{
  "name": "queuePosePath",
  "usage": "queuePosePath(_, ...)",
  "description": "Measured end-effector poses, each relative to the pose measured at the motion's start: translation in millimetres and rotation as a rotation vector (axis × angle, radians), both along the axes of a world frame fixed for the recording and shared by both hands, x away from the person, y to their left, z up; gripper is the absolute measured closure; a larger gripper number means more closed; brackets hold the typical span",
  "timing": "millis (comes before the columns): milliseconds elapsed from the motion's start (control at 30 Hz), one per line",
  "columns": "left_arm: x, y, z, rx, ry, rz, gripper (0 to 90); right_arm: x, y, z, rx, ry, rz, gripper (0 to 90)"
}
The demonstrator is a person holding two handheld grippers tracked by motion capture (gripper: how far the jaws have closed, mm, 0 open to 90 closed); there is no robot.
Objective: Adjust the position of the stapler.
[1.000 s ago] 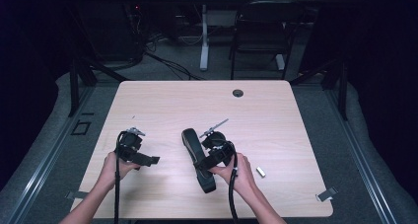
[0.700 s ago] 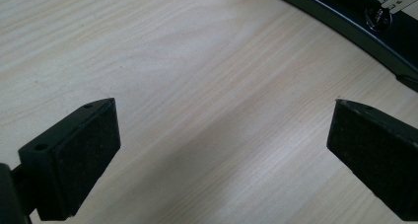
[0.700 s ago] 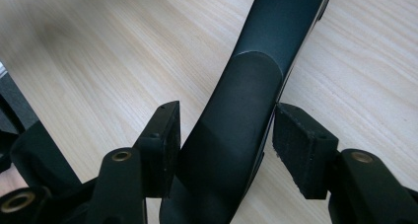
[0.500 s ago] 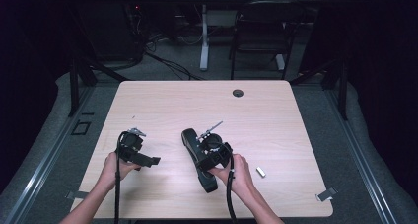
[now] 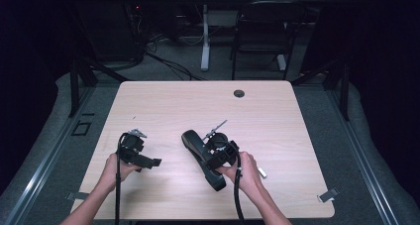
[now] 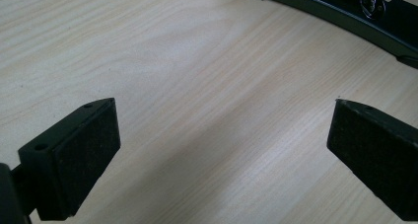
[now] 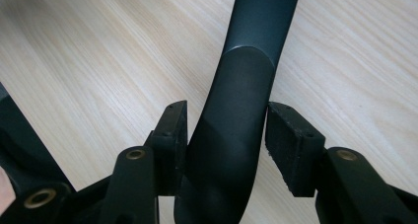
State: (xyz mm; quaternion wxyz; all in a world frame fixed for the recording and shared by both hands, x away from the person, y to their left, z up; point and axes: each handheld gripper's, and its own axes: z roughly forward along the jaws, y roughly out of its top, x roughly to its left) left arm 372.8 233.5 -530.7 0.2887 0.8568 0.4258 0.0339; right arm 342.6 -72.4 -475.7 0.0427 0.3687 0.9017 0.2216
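A long black curved tool (image 5: 199,150), like a large stapler, lies slantwise on the wooden table (image 5: 277,131) just right of centre. My right gripper (image 5: 212,160) straddles its middle from the right. In the right gripper view the tool's dark rounded handle (image 7: 236,100) runs up between the jaws, which have just been closing; both pads (image 7: 176,130) sit against its sides. My left gripper (image 5: 151,161) rests to the left of the tool, pointing toward it and apart from it. Its jaws (image 6: 223,105) stand wide open over bare wood, with the tool's base (image 6: 345,17) farther off.
A small pale piece (image 5: 261,173) lies on the table just right of my right hand. A round cable hole (image 5: 239,93) sits near the far edge. A grey clip (image 5: 328,195) hangs off the near right corner. A chair and table legs stand beyond the table.
The right gripper's jaws have narrowed onto the tool's handle, with the hand barely shifting. The left hand and gripper have stayed where they were.
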Motion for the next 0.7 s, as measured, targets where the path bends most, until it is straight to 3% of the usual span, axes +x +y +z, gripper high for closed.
queuePosePath(200, 0.3, 0.0, -0.2, 0.0, 0.002, -0.003, 0.0, 1.9, -5.9, 0.5, -0.008, -0.006, 0.014, 53.4)
queuePosePath(700, 0.6, -1.8, -0.6, -0.004, 0.006, -0.017, 0.0, 8.1, -28.6, 2.9, -0.036, -0.003, 0.116, 56.1)
